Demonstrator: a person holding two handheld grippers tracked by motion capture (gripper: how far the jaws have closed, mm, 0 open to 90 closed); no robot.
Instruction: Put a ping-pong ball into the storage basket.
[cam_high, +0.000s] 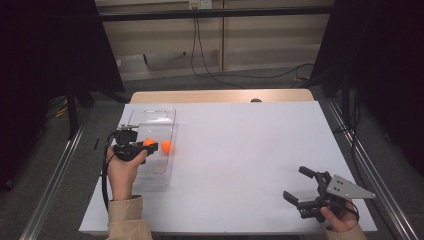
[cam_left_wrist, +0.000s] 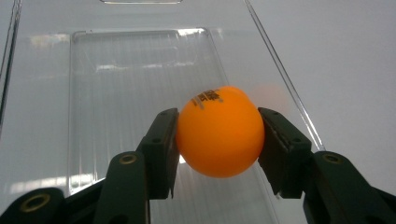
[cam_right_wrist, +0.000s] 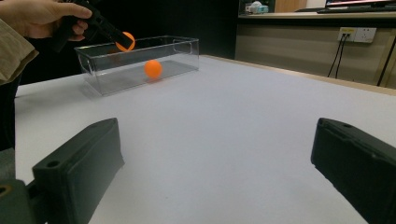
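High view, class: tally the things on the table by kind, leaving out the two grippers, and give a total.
Orange balls: 2, one clamped in the left gripper above the box, one lying inside the box
Clear plastic box: 1
Total: 3

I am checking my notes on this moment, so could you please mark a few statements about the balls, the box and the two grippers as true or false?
1. The left gripper is clamped on an orange ball. True.
2. The held ball is above the clear box. True.
3. The box is empty. False: a second orange ball lies in it.
4. The right gripper holds a ball. False: its jaws are open with nothing between them.
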